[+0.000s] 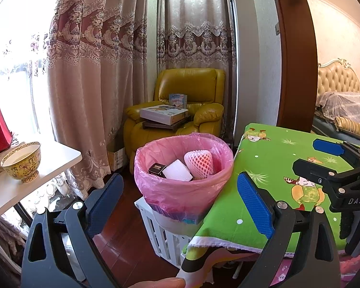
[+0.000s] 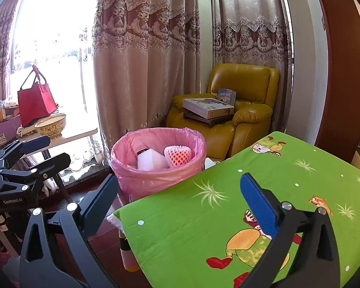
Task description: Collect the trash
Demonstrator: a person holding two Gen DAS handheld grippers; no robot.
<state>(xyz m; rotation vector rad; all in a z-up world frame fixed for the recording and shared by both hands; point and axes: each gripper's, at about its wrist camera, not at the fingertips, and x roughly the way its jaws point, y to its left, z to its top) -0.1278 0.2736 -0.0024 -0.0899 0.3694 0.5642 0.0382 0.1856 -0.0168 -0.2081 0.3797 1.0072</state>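
Two grippers hang wide open with nothing between their blue pads: the left gripper (image 1: 180, 206) fills the bottom of its own view, its left finger over the wooden floor and its right finger over the green cartoon cloth (image 1: 276, 163), while the right gripper (image 2: 180, 206) sits low in its own frame, its right finger over that same cloth (image 2: 204, 216). At centre frame in both views stands the bin (image 1: 183, 187), lined with a pink bag and just beside the cloth's left edge. Inside it lie three pieces of trash: a pink foam fruit net (image 1: 199, 164), a white foam block (image 1: 177, 174) touching the net, and a small dark box (image 1: 157, 169), possibly a carton, though its print is too small to read. Behind the bin, upper centre, sits a yellow armchair (image 1: 192, 81).
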